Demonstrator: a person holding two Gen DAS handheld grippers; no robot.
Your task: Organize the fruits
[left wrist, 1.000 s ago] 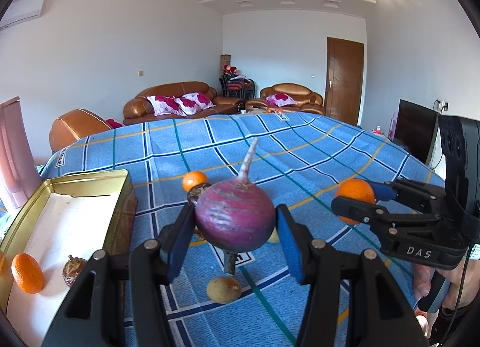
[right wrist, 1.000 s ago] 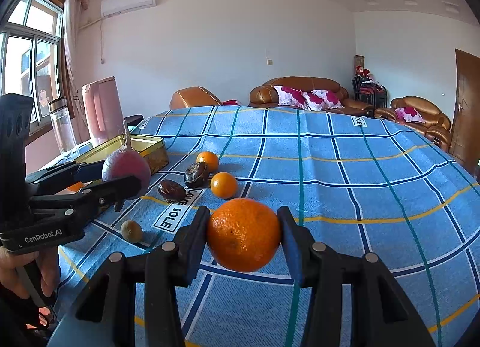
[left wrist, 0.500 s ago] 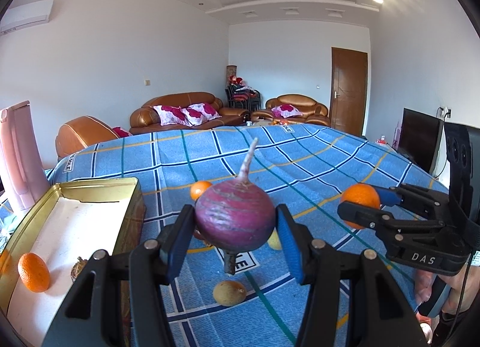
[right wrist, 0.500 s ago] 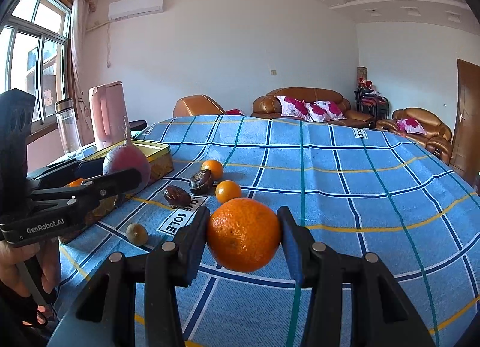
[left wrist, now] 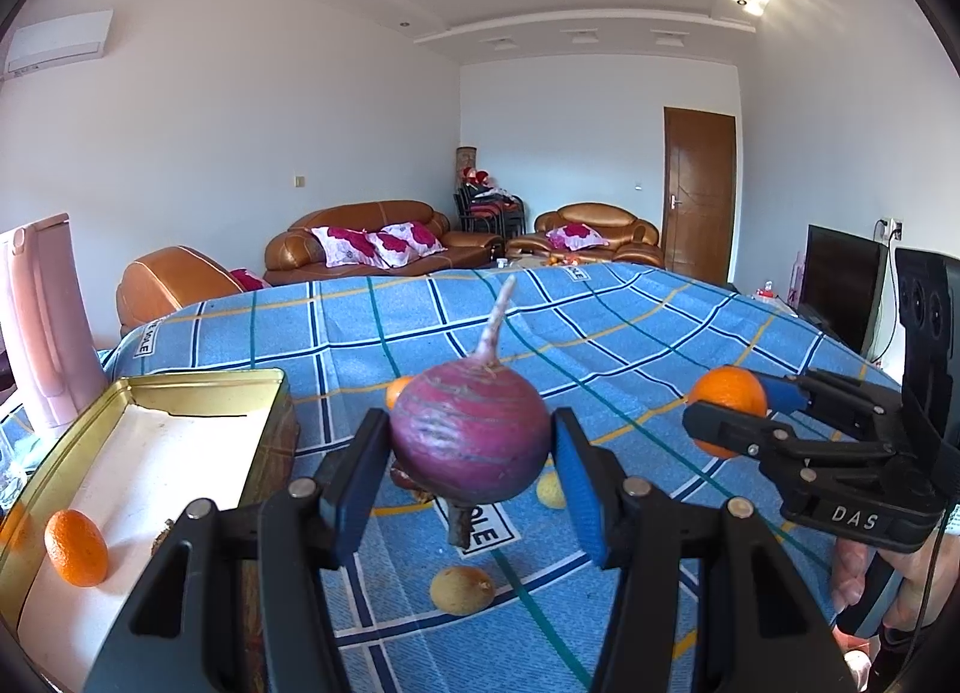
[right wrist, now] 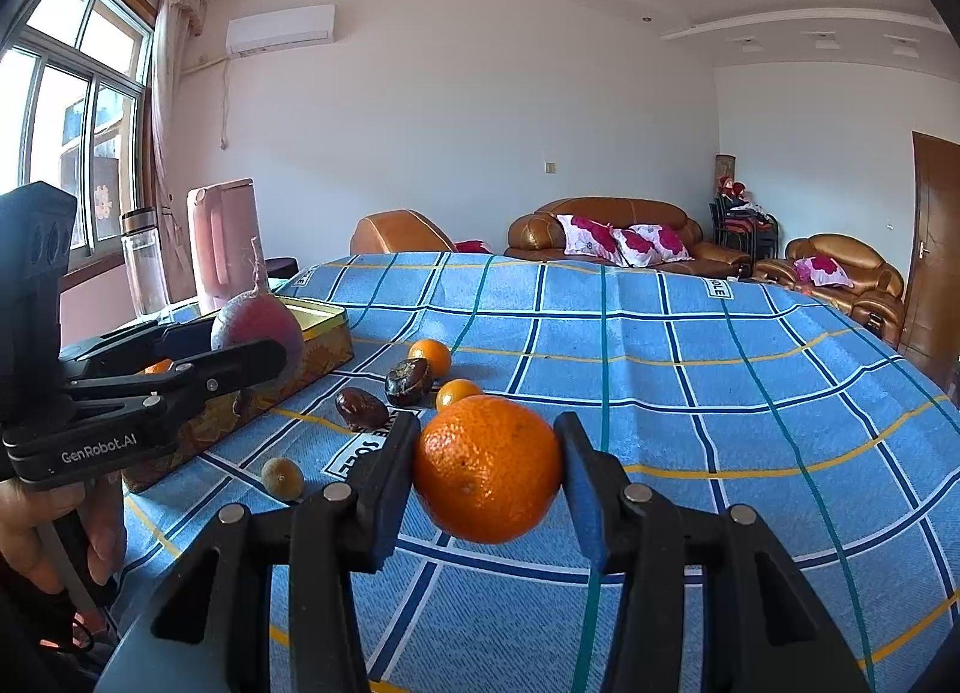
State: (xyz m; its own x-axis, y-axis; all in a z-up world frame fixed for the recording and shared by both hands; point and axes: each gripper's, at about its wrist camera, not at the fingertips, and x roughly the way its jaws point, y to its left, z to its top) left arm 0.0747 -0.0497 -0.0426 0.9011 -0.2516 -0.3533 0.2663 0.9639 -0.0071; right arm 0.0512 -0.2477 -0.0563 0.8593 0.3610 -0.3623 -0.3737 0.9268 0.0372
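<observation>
So we've got both hands loaded right now. Left gripper (left wrist: 471, 474) has its jaws pinching a purple radish (left wrist: 471, 441), root tail pointing up and the stub hanging down, held up off the blue checked worktop (left wrist: 630, 345). Right gripper (right wrist: 486, 471) has its jaws clamped on an orange (right wrist: 487, 468), also in the air.

Everything hinges on the tin (left wrist: 198, 387), the gold one with an orange (left wrist: 76, 547) already lying in it. From the radish, the tin sits just off to the left and lower, so we'd say the left hand is clearly the nearer one and only needs a short swing over the rim. The right-hand orange is on the far side of the radish from the tin (so it probably has to wait its turn or reach across).

Loose stuff beside the tin: two small oranges, two dark brown fruits (right wrist: 408, 381) and a little brownish one (right wrist: 282, 478).
</observation>
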